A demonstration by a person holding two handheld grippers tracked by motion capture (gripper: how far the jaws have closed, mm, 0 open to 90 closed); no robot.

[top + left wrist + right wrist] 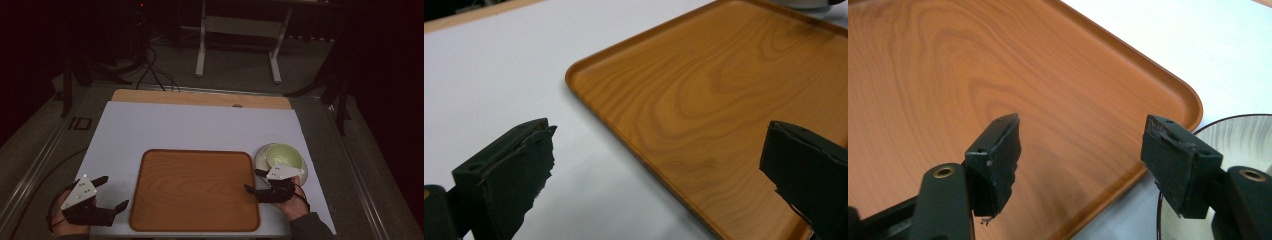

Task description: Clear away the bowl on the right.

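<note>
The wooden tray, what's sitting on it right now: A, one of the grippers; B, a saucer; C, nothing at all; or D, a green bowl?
C: the wooden tray has a bare surface in the high view, while the green bowl sits on its saucer off the tray's right edge, and the left gripper and right gripper are at its two sides, jaws apart.

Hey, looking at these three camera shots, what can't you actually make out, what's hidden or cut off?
- Plate under the green bowl: its near part is hidden in the high view by the right hand-held gripper; the right gripper view crops it at the frame edge.
- Bowl's inside: too dim and small in the high view to tell if anything is in it.
- Wooden tray: cut off by the frame in both gripper views.
</note>
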